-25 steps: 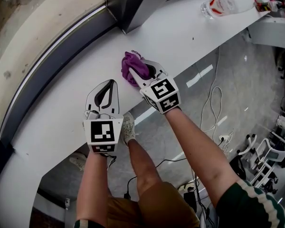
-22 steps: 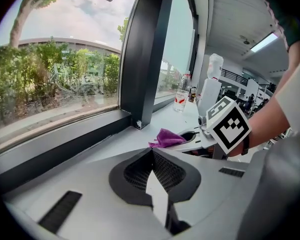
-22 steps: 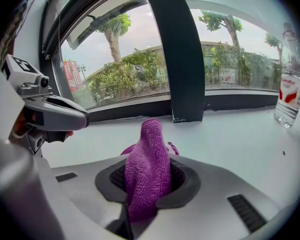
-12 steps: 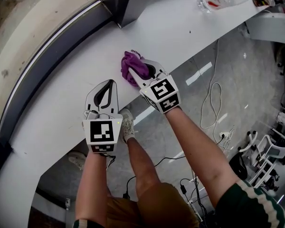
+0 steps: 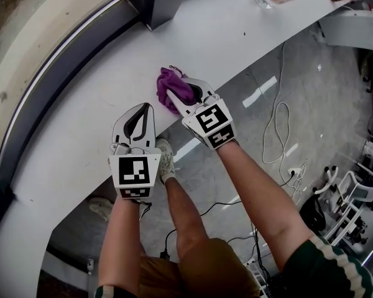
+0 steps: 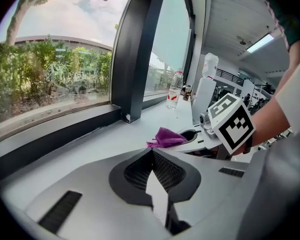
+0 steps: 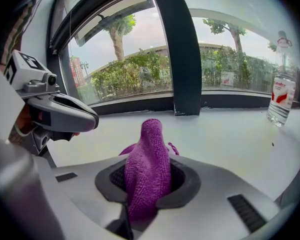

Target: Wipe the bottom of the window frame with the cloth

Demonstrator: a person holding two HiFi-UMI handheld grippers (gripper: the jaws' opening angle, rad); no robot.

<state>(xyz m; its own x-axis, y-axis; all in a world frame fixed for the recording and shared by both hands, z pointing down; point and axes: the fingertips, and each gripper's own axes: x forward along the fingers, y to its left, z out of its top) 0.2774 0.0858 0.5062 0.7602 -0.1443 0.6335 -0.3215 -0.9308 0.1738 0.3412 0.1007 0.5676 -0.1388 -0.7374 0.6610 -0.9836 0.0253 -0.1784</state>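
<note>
Mid-frame, the pale grey, shell-shaped left gripper (image 5: 146,110) and right gripper (image 5: 185,98) each carry a black-and-white marker cube (image 5: 135,174). Lower right, a dark green sleeve (image 5: 323,262) with white stripes. Bottom centre, tan shorts (image 5: 205,269) and a pale shoe (image 5: 166,160).

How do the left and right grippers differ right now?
The right gripper is shut on the purple cloth; the left gripper is shut on nothing. The right gripper reaches farther across the white sill than the left. Both are short of the dark window frame.
</note>
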